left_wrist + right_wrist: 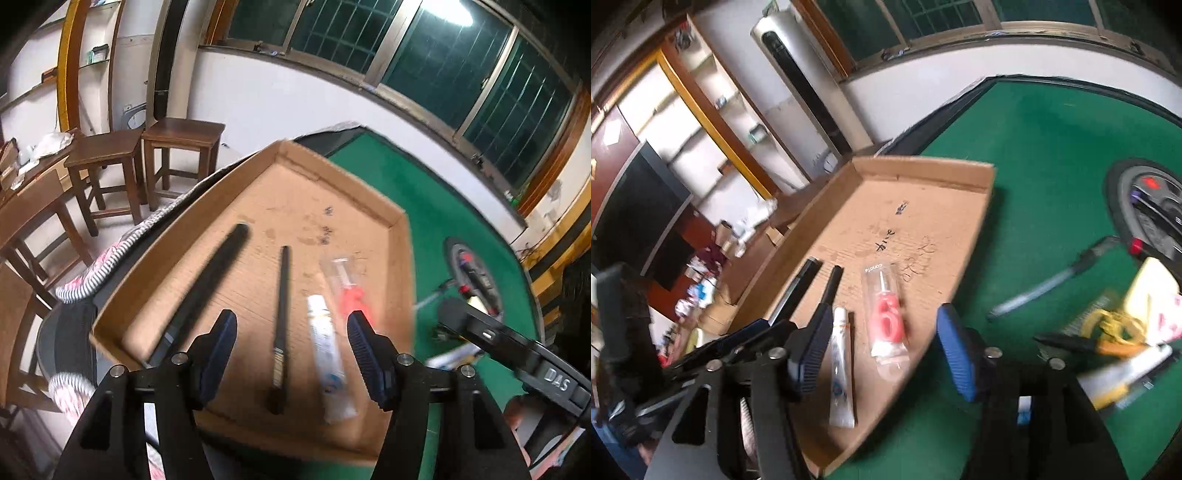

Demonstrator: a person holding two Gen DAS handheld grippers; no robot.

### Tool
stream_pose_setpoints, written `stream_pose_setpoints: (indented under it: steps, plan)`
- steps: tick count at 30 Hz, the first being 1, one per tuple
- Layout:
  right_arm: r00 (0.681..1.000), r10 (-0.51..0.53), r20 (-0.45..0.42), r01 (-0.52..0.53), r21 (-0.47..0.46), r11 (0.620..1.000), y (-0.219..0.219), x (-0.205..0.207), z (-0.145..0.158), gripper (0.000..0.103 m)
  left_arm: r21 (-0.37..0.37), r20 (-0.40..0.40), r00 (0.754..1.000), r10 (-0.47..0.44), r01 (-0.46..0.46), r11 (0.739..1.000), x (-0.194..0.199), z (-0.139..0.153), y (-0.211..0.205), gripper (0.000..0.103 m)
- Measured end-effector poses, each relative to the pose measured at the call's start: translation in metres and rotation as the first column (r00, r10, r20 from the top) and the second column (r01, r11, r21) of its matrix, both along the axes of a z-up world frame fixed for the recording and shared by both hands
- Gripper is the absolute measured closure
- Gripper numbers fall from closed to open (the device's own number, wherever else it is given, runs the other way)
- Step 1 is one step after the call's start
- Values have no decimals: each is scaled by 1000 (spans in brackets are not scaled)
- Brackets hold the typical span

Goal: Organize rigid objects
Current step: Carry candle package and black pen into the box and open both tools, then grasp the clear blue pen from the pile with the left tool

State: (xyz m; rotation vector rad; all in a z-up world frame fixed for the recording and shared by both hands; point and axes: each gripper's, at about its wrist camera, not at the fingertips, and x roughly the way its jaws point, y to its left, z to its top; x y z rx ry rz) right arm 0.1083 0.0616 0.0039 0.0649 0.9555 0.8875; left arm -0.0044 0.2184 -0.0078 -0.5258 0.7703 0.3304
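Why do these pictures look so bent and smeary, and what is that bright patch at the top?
Left wrist view: the fisheye lens bows the window frame, a ceiling light glares in the glass, and the white tube in the cardboard tray is motion-smeared. Right wrist view: same curving, and the clutter on the green table, like the pen, is blurred most.

**Bright room, smeared frames**

A ceiling-light reflection glared in the window (448,14). Motion blur softened the cardboard tray (400,258) and the clutter on the green surface (1034,155). Fisheye bending curved the walls; the corners went black.
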Motion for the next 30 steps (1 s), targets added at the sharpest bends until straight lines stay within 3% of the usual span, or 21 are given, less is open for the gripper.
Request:
stream_pose_setpoints:
  steps: [2,4,8,11,16,21,24,30]
  plan:
    - [1000,-12,-1,13,29,1000,-26,-5,9,27,26,50,998,-39,38,999,-6,11,-20,27]
    - [999,-40,16,39,39,998,-63,-10,16,23,50,73,994,-78,75,996,-8,18,-39,26]
    - [987,-159,17,158,31,987,-138,-15,15,22,44,98,974,-206,202,978,2,27,-82,26]
    - [972,-233,-15,233,19,972,-177,-10,8,22,100,94,949,-302,293,951,14,33,-115,26]
    - [946,-320,-53,320,-23,947,-206,13,-1,22,131,71,916,-394,383,914,24,35,-141,26]
    - [939,-326,-112,324,-38,945,-219,54,-12,22,171,25,881,-472,462,870,34,30,-169,26]
    - [933,-340,-118,340,-19,940,-226,72,-22,22,184,-9,852,-523,516,837,49,22,-187,26]
    - [916,-381,-121,385,8,923,-245,75,-30,22,221,-132,758,-638,650,727,99,-9,-231,29]
